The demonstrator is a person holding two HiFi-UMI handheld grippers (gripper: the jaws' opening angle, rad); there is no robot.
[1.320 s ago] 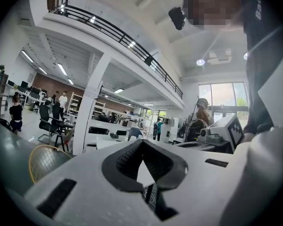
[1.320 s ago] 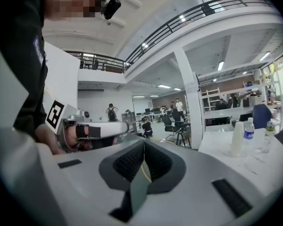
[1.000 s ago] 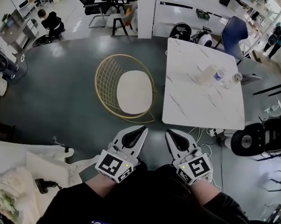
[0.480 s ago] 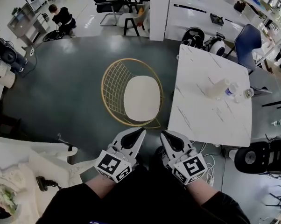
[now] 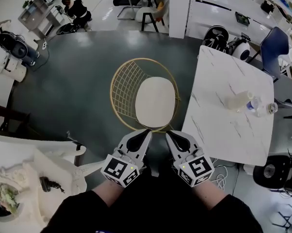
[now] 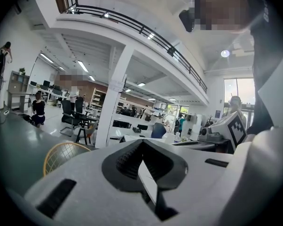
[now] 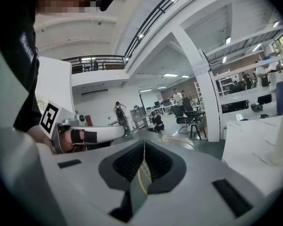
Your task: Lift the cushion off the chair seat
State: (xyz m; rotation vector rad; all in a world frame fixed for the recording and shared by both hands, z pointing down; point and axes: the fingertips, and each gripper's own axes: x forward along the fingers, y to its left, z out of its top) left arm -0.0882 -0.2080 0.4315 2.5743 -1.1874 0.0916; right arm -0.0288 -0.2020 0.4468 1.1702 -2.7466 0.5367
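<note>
A round gold wire chair (image 5: 129, 89) stands on the dark floor in the head view, with an oval white cushion (image 5: 155, 102) lying on its seat. Both grippers hover side by side just short of the chair's near rim, pointing at it. My left gripper (image 5: 147, 132) is shut with nothing in it, and my right gripper (image 5: 169, 134) is shut and empty too. Neither touches the cushion. In the left gripper view the chair's wire back (image 6: 61, 155) shows low at the left, past the closed jaws. The right gripper view catches a piece of the gold rim (image 7: 181, 142).
A white marble table (image 5: 223, 130) stands right beside the chair, with plastic bottles (image 5: 239, 101) on it. White ornate furniture (image 5: 34, 176) sits at the lower left. A black wheeled stool (image 5: 274, 171) is at the lower right. Desks, chairs and a crouching person (image 5: 78, 8) are far behind.
Both grippers have moved forward to the chair's near rim, still shut. The chair and table now sit closer and lower in the head view.
</note>
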